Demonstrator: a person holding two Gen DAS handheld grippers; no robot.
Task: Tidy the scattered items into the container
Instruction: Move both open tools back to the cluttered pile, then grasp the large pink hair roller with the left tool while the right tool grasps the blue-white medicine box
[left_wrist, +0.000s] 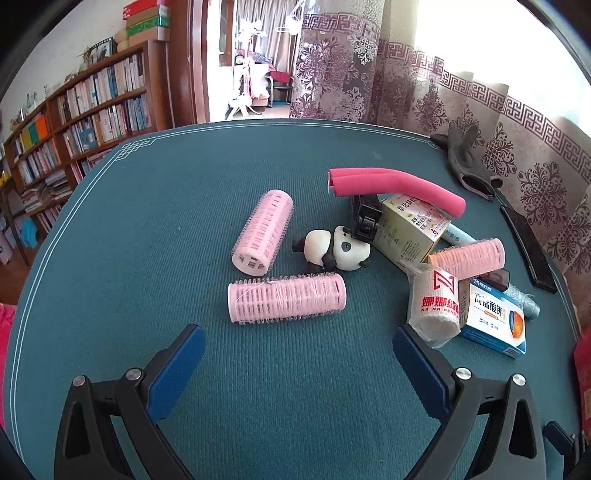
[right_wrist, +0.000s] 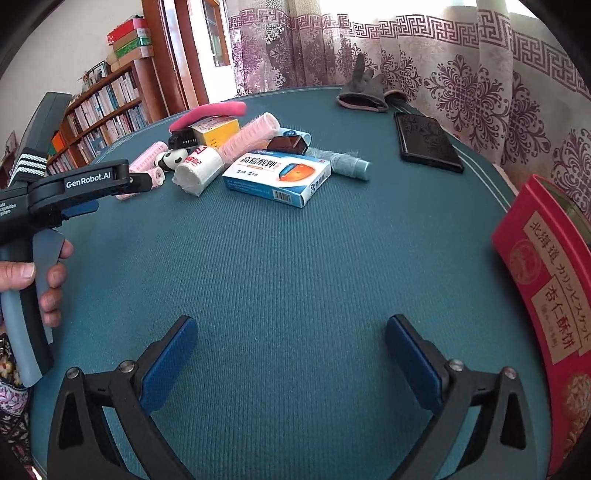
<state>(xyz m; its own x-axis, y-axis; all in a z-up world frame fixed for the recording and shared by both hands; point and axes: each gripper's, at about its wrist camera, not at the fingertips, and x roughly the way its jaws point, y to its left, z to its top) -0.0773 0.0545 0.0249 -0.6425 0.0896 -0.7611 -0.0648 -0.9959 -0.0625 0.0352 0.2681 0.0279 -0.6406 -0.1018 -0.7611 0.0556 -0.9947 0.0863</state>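
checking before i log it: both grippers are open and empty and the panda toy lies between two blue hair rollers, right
Not quite: the hair rollers flanking the panda toy are pink, not blue, as the left wrist view shows. The left gripper and right gripper are indeed open and empty.

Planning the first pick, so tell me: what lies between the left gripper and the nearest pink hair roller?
Nothing: the left wrist view shows only bare teal tablecloth between the open left gripper and the nearest pink hair roller, which lies crosswise just ahead.

Both wrist views tilt down over table (left_wrist: 110, 295) – share clutter, right farther.
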